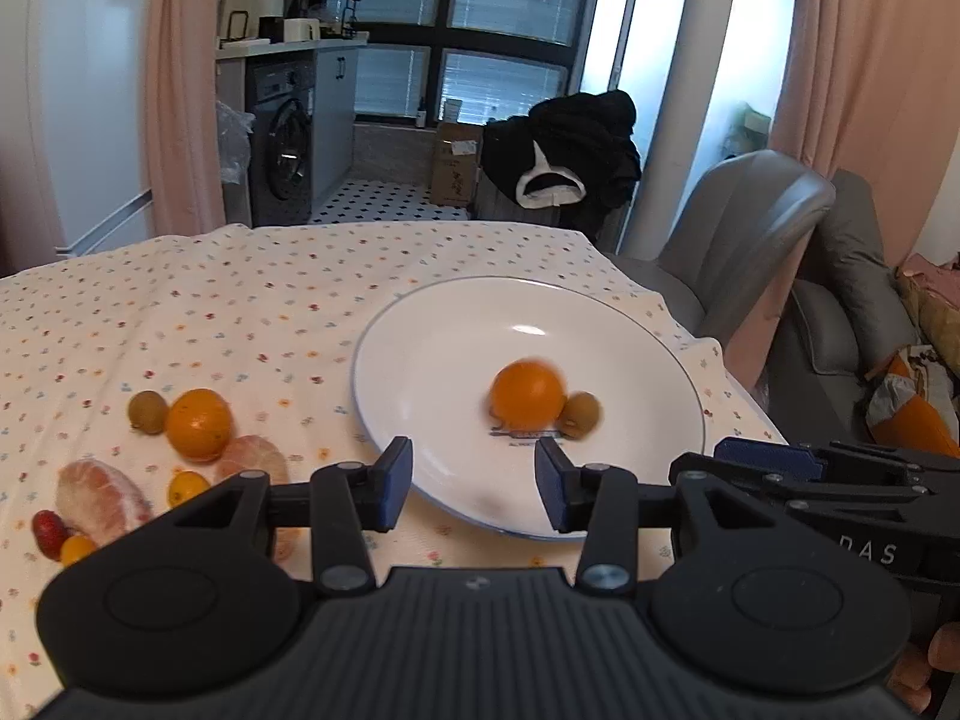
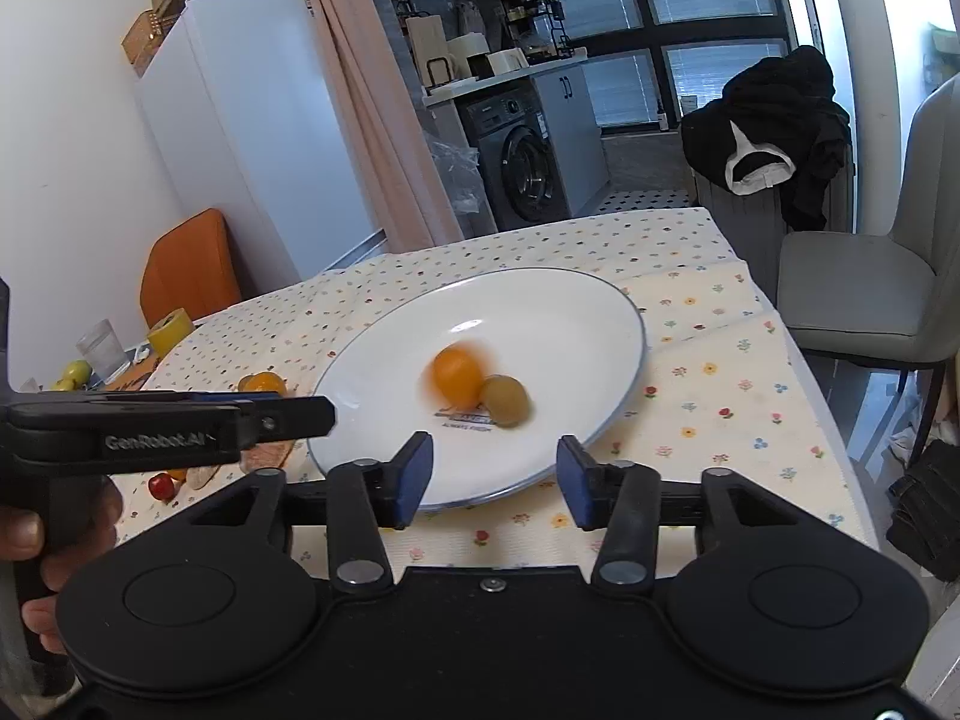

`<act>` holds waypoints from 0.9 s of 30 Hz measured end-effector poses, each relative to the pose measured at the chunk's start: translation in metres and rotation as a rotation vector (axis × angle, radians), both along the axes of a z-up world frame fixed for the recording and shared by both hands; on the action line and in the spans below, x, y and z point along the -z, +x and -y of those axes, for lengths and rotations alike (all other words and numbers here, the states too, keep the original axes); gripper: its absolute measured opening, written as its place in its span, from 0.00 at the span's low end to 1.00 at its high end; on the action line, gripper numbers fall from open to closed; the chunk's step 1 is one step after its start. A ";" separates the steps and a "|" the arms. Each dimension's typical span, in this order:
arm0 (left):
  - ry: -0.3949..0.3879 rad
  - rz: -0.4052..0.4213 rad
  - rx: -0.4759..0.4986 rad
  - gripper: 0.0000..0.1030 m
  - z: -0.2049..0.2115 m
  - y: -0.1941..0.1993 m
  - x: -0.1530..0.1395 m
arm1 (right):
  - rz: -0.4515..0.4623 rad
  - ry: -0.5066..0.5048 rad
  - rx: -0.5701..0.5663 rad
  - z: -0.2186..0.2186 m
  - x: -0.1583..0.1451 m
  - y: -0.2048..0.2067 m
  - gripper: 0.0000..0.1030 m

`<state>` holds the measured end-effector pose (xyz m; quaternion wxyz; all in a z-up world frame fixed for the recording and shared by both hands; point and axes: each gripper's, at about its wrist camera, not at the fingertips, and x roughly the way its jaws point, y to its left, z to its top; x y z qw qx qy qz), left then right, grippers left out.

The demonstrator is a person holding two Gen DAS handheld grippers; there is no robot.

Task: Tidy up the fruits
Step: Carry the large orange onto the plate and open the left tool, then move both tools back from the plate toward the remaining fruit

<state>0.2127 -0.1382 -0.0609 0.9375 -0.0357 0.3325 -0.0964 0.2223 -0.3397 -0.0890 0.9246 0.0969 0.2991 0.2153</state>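
A white plate point(image 1: 420, 312) point(image 2: 600, 300) lies on the flowered tablecloth. It holds an orange point(image 1: 528, 393) point(image 2: 457, 377), motion-blurred, touching a brown kiwi point(image 1: 581, 414) point(image 2: 506, 399). Left of the plate lie another kiwi point(image 1: 147, 412), a second orange point(image 1: 198, 425), peeled grapefruit pieces point(image 1: 102, 498), small orange fruits point(image 1: 187, 487) and a red fruit point(image 1: 49, 533). My left gripper point(image 1: 474, 468) stands open over the plate's near rim, holding nothing. My right gripper point(image 2: 495, 468) is open beside it, at the same rim, also holding nothing.
A grey chair point(image 2: 858, 288) stands at the table's right edge. Far left in the right wrist view are a glass point(image 2: 102, 351), a yellow tape roll point(image 2: 170, 330) and an orange chair back point(image 2: 186, 267). A hand point(image 2: 36, 540) holds the left gripper.
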 end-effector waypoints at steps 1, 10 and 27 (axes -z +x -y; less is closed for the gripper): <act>-0.001 0.002 -0.009 0.42 -0.003 -0.002 -0.001 | 0.001 0.002 -0.004 -0.002 0.000 0.000 0.46; -0.018 0.006 -0.083 0.47 -0.032 -0.021 -0.008 | 0.007 0.013 -0.020 -0.014 0.000 -0.003 0.54; 0.013 0.066 -0.219 0.82 -0.076 -0.064 -0.015 | 0.061 0.009 -0.061 -0.038 -0.011 -0.018 0.81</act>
